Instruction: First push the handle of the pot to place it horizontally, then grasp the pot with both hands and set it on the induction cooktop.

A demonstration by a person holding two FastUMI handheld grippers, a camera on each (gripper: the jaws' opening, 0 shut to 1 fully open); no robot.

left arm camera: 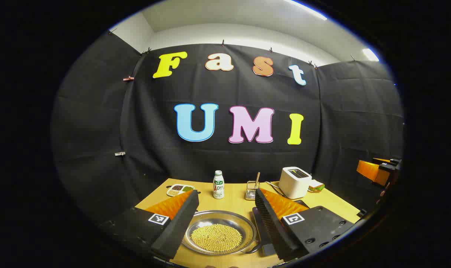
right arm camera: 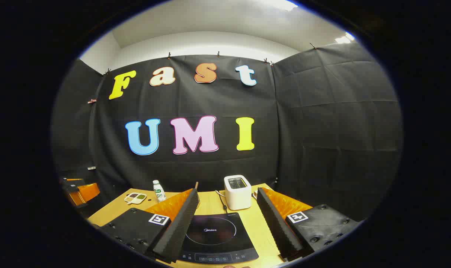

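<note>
A shallow steel pot (left arm camera: 245, 224) holding yellow beans (left arm camera: 216, 237) sits on the wooden table (left arm camera: 233, 203), low between the fingers of my left gripper (left arm camera: 226, 197), which is open and above it. Its thin wire handle (left arm camera: 252, 250) curves out at the pot's lower right. In the right gripper view the black induction cooktop (right arm camera: 214, 232) lies flat between the fingers of my right gripper (right arm camera: 227, 194), also open and holding nothing. The right gripper (left arm camera: 378, 171) appears far right in the left gripper view; the left gripper (right arm camera: 80, 191) appears far left in the right gripper view.
At the back of the table stand a white toaster (left arm camera: 294, 181), a small white bottle (left arm camera: 218, 185), a glass holder with a stick (left arm camera: 252, 190) and a sectioned dish of beans (left arm camera: 180, 190). The toaster (right arm camera: 237, 191) is just behind the cooktop, its cord trailing beside it.
</note>
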